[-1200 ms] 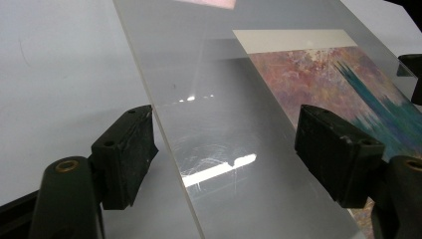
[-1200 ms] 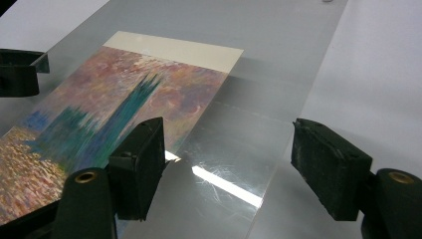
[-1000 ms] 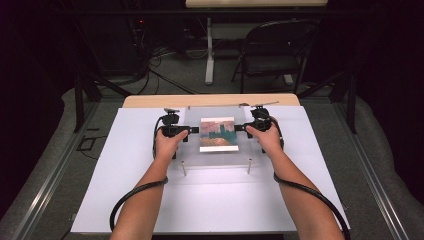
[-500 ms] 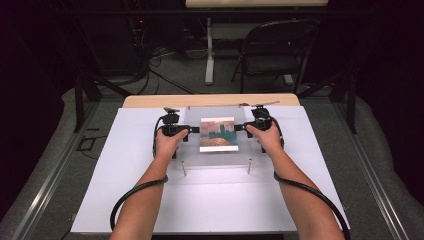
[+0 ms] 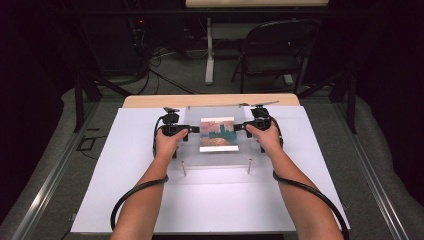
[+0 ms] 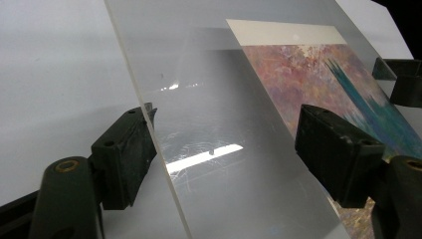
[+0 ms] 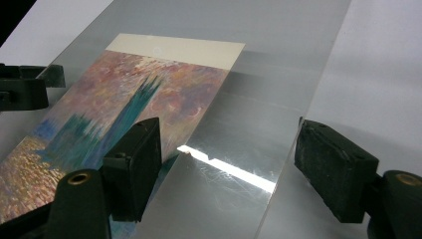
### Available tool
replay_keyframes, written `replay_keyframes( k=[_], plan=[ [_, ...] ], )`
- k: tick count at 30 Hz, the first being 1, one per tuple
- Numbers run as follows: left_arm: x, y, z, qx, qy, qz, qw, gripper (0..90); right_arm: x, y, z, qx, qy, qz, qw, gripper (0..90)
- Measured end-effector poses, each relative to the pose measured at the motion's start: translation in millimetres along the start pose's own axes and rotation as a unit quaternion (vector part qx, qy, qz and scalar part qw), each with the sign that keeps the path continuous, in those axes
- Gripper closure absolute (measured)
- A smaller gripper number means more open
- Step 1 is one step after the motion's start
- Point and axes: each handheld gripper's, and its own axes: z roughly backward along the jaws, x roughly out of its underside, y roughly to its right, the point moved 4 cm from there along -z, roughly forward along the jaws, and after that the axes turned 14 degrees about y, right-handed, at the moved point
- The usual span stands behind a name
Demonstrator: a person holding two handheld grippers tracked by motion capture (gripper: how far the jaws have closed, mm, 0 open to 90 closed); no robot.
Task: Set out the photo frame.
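A person works at a bench [image 5: 125, 200] covered with a white sheet, holding a tool in each hand. In the high view the left tool [image 5: 194, 129] and the right tool [image 5: 238, 127] face each other across a clear acrylic panel [image 5: 220, 159], which lies roughly level over the middle of the bench, with the left hand [image 5: 169, 141] and right hand [image 5: 264, 137] gripping the tool bodies at its two side edges. A printed picture [image 5: 218, 134] in pinks, oranges and teal with a pale upper margin sits in the panel's centre; whether it lies under the panel or on it cannot be told for sure, though the gripper views suggest it is seen through the plastic. In the left gripper view the panel's edge [image 6: 164, 149] runs between the two black jaws of the left tool [image 6: 224, 154], one jaw on each face, with a visible gap between the farther jaw and the sheet, so the jaws look released rather than clamped. In the right gripper view the right tool [image 7: 226, 164] likewise straddles the panel's [image 7: 268, 94] opposite edge, its jaws standing spread with space on both sides, and the picture [image 7: 114, 124] shows beyond its nearer jaw. Two short metal standoff posts [image 5: 184, 168] rise near the panel's front edge. Behind the bench stand a folding chair [image 5: 272, 55] and a tangle of cables [image 5: 150, 55] on the floor.
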Motion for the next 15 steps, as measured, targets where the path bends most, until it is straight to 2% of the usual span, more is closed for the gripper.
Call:
replay_keyframes(
  k=[6, 15],
  plan=[
    [-1.5, -0.8, 1.1, -0.003, 0.0, 0.012, 0.9999, 27.7, 0.1, -0.5, 0.7, 0.001, -0.001, 0.001, 1.0, 26.4],
    [-2.8, 2.3, 2.9, -0.013, 0.007, 0.015, 0.9998, 29.1, -0.4, -3.1, 2.8, 0.006, 0.004, 0.001, 1.0, 27.0]
  ],
)
